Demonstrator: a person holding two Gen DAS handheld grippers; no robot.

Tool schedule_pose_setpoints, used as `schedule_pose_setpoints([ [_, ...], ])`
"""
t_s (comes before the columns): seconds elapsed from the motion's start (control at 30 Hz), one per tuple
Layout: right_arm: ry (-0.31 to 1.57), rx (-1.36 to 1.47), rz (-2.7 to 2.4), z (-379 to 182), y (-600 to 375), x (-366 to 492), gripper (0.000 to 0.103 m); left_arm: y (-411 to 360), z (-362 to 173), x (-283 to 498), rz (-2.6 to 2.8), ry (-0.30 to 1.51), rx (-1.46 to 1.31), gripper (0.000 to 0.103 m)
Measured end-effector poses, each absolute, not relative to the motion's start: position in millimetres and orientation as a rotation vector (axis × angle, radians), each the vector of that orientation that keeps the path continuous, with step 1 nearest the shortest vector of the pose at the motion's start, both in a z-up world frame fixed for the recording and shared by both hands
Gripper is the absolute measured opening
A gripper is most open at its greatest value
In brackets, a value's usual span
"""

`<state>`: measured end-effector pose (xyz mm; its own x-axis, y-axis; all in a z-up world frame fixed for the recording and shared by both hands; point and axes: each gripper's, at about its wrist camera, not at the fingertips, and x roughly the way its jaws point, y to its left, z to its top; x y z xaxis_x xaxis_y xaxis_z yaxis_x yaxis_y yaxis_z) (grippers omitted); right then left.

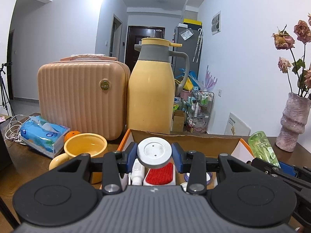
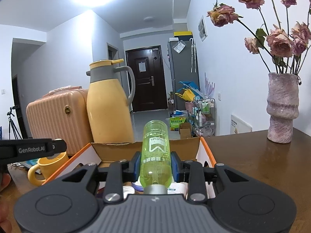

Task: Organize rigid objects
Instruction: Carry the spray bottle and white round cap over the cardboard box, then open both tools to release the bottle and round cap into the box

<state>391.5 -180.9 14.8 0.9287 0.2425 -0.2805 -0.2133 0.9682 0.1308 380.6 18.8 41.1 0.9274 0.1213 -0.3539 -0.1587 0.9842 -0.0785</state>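
My left gripper [image 1: 155, 154] is shut on a round white-grey lid or disc [image 1: 155, 152], held over an open cardboard box with orange edges [image 1: 186, 138]. Below it in the box lie a red brush [image 1: 160, 173] and a white tube [image 1: 137, 171]. My right gripper [image 2: 155, 166] is shut on a green transparent bottle [image 2: 155, 151], cap end toward the camera, above the same box [image 2: 116, 147]. The bottle also shows at the right of the left wrist view [image 1: 263, 147]. White containers [image 2: 180, 188] lie under the bottle.
A yellow mug [image 1: 85, 149], a blue tissue pack [image 1: 41, 136], a peach ribbed case [image 1: 81, 95] and a yellow thermos jug [image 1: 151, 89] stand left of and behind the box. A pink vase with dried roses [image 2: 281, 108] stands on the brown table [image 2: 252, 155] at the right.
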Motion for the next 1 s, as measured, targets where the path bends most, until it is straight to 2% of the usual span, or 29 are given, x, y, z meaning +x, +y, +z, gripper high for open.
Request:
schedule_pose_setpoints([
  [1.0,0.38,0.056,0.26,2,-165,464,0.03,30,23,452,0.125,0.445,-0.076,0.04],
])
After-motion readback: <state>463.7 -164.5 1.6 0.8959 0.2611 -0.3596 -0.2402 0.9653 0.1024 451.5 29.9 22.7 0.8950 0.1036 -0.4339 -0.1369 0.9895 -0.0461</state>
